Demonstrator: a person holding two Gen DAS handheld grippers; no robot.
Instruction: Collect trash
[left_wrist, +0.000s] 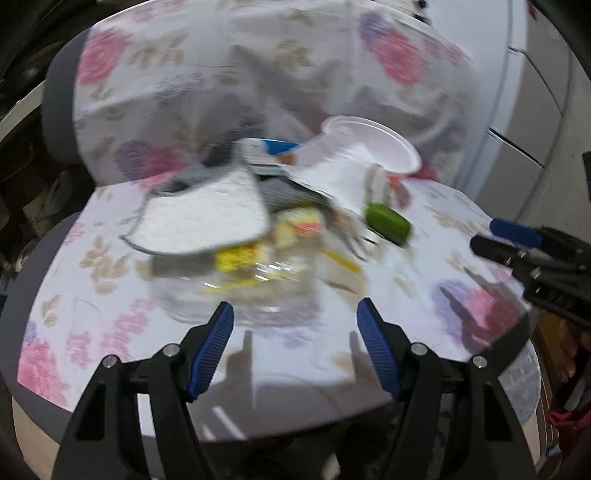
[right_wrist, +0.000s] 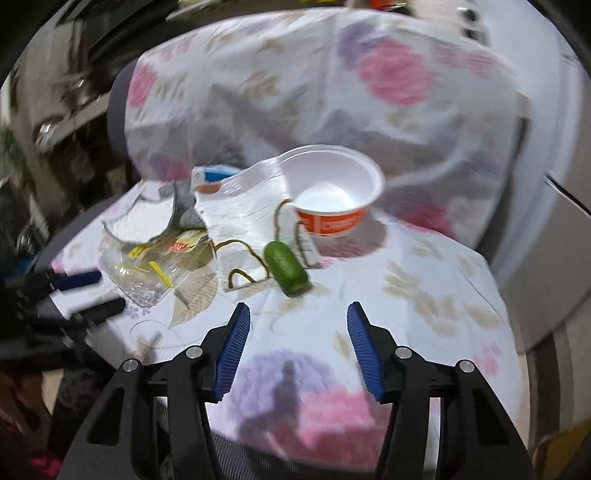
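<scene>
Trash heap on floral-covered seat (right_wrist: 424, 266): clear plastic container (left_wrist: 236, 284) just beyond wide-open, empty left gripper (left_wrist: 295, 314); green cylinder (right_wrist: 286, 272), long axis near-far, ahead of wide-open, empty right gripper (right_wrist: 297, 315).

Cup (right_wrist: 332, 199) behind capsule (right_wrist: 286, 267), on cloth (right_wrist: 424, 295)

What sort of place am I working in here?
Probably a lived-in home room: a chair draped in floral cloth, littered with an instant noodle cup, a face mask and a clear plastic wrapper.
</scene>
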